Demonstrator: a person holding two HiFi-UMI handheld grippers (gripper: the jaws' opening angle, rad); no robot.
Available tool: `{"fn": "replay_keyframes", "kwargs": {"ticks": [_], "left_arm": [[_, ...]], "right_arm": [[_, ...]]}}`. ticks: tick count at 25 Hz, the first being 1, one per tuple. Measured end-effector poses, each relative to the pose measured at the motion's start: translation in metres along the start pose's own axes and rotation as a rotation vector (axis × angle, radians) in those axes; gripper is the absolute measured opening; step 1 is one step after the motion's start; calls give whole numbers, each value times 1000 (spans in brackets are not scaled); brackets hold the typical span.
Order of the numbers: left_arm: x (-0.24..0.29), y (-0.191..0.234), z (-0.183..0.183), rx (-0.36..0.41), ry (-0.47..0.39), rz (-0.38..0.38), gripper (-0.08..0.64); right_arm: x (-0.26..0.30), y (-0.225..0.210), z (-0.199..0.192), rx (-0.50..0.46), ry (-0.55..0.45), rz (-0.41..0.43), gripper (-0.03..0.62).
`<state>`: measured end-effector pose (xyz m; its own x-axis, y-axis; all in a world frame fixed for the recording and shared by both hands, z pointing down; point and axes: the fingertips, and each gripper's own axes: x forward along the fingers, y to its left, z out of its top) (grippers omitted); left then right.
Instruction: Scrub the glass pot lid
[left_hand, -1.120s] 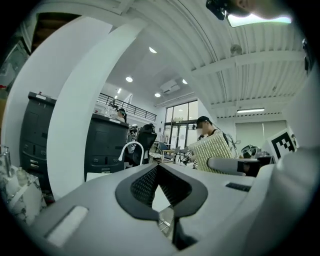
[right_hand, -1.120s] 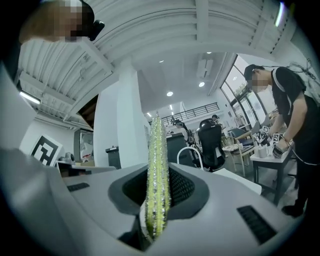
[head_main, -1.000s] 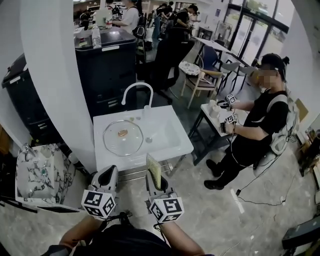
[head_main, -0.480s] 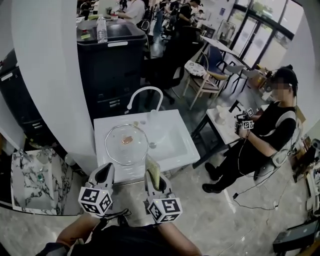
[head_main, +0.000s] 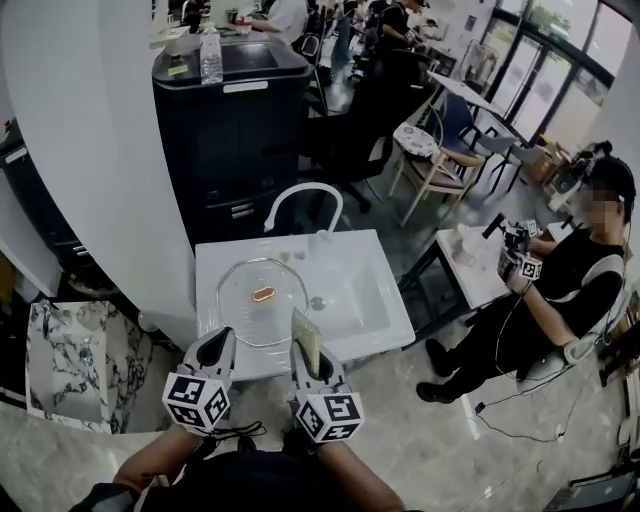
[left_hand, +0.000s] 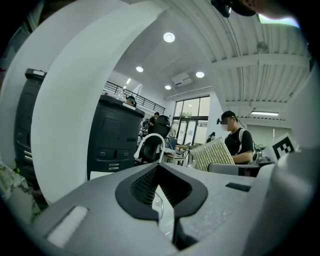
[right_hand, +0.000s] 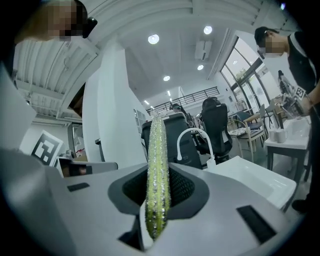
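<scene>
One view only (head) shows glass lid (head_main: 245, 308) on sink (head_main: 398, 322); right gripper (right_hand: 158, 197) clamps scrub pad (right_hand: 158, 150), left gripper (left_hand: 161, 192) jaws together, nothing btw.

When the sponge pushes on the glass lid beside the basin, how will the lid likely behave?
The glass lid lies flat on the smooth white sink top, so it will probably slide unless held. Being glass, it is likely stiff, rather heavy and breakable. The left gripper is shut and empty, so it could steady it.
</scene>
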<state>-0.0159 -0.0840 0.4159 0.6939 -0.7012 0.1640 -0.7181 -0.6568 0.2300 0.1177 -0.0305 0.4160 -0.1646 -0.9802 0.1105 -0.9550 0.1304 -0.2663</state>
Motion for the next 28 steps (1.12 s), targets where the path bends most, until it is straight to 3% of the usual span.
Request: {"fn": "replay_keyframes", "kwargs": {"ticks": [4,8,15,19,23,28], "left_arm": [[22,8,14,25,-13,94,0],[47,9,21,10,-31,160,0],[61,21,-4,-27,19,298,0],[72,36,-19,-55,54,335,0],[71,60,-30,-88,74,350,0],[57,97,-28,-116,76,361,0]], "right_arm": [[41,-28,13,18,5,80,66],[70,-68,24,2,12,109,66],[114,-130,-2,55,118,140,66],[138,-165,-26,124,200,120,66],[162,-174,-47,160,276,115,66],[210,-155,-72,136,414,164,66]]}}
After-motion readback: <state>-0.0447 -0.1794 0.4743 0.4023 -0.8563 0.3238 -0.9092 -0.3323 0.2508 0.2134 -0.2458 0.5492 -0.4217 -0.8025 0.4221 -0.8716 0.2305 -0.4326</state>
